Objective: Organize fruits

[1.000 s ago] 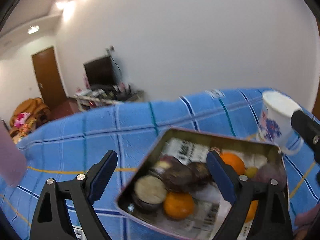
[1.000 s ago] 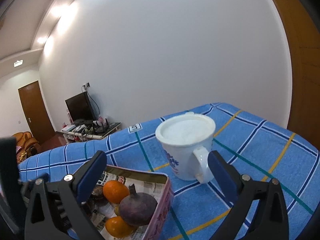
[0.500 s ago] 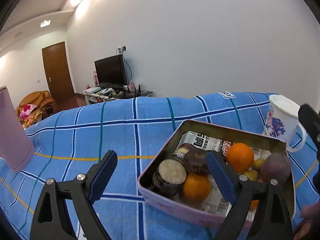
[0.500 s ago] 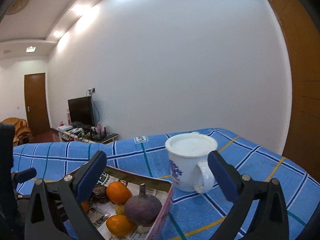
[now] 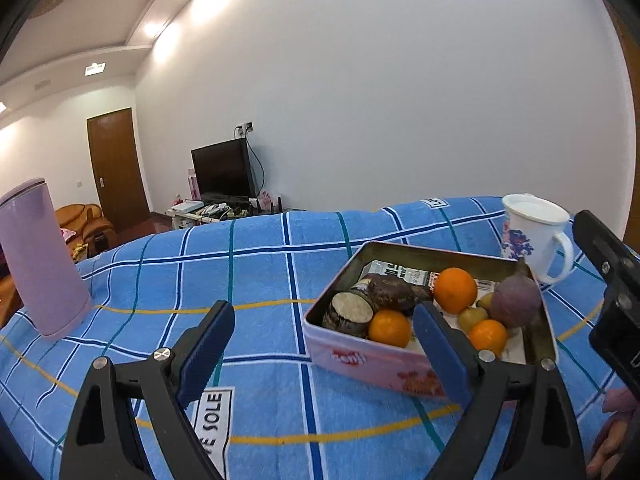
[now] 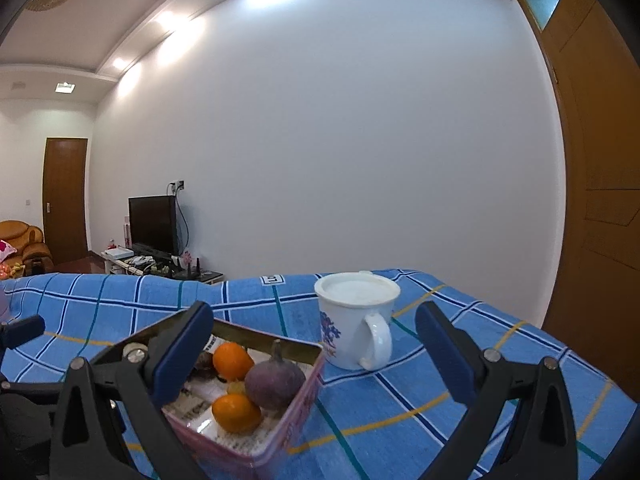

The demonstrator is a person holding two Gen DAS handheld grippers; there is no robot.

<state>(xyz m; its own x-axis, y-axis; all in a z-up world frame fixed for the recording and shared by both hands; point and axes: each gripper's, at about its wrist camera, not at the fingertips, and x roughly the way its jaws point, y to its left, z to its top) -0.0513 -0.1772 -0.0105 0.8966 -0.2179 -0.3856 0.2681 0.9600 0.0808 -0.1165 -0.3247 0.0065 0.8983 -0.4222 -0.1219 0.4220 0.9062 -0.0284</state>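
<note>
A pink metal tin (image 5: 372,360) lined with newspaper sits on the blue checked cloth (image 5: 248,276). In it lie oranges (image 5: 455,289), a purple round fruit (image 5: 515,300), small yellow fruits (image 5: 470,317) and dark cut tubers (image 5: 352,312). My left gripper (image 5: 324,356) hovers open just in front of the tin, with nothing between its fingers. My right gripper (image 6: 312,356) stands open and empty over the tin's (image 6: 304,400) right end, where the purple fruit (image 6: 274,384) and an orange (image 6: 235,413) show.
A white lidded mug (image 6: 356,320) stands on the cloth right of the tin; the same mug (image 5: 532,232) shows behind it. A tall lilac container (image 5: 40,260) stands at far left. A hand (image 5: 612,436) shows at lower right. Beyond the cloth are a TV, sofa and door.
Both grippers drew back from the tin and levelled out, so the tin and mug look farther off. The lilac container came into the left view. Both jaws kept their wide spread.
</note>
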